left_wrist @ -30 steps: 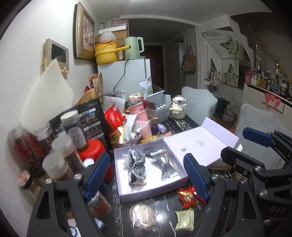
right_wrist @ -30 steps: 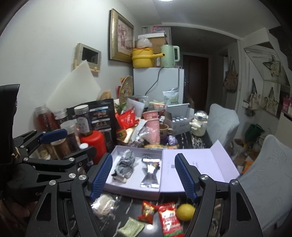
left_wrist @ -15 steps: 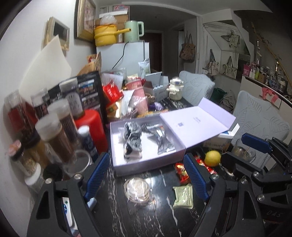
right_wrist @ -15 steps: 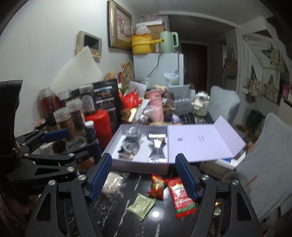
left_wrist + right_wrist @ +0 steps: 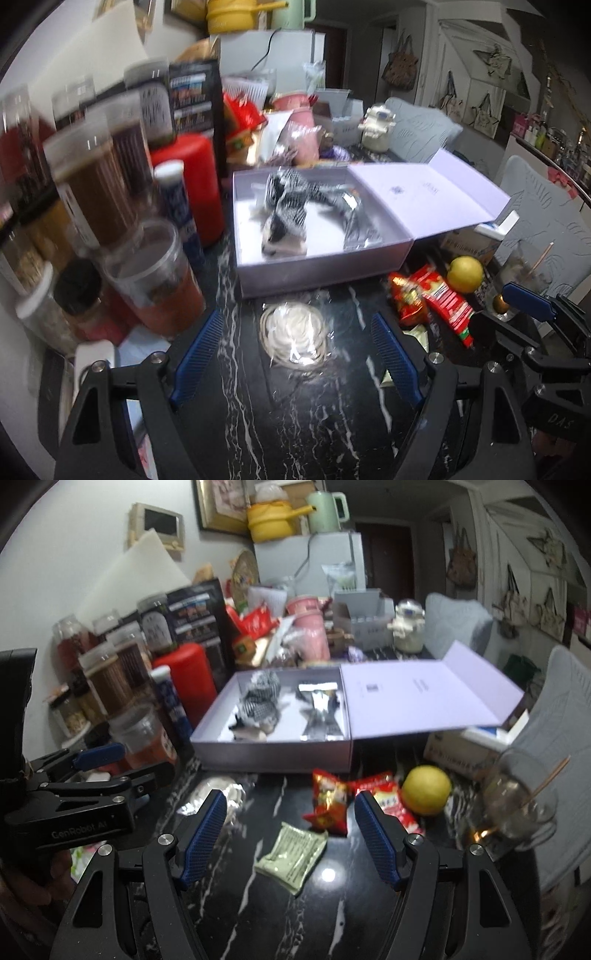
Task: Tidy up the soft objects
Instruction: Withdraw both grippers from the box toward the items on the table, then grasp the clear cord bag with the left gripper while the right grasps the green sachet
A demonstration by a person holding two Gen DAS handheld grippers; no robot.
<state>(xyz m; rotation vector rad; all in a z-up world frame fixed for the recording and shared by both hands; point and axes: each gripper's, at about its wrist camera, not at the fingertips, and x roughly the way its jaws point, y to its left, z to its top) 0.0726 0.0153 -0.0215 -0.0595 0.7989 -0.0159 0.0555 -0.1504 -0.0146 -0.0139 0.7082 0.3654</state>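
Note:
An open lavender box on the black marble table holds a black-and-white patterned soft item and a silvery packet. A clear-wrapped white coil lies in front of the box, between the fingers of my left gripper, which is open and empty above it. My right gripper is open and empty over a green sachet and a red snack bag. The left gripper also shows at the left of the right wrist view.
Jars and a red canister crowd the left side. A second red snack packet, a lemon and a glass cup with a stick sit right of the box. The box lid lies open to the right.
Both grippers have pulled back and tilted down toward the table front. The wrapped coil now lies between the left fingers; the sachet and snack bag between the right fingers. Both stay open.

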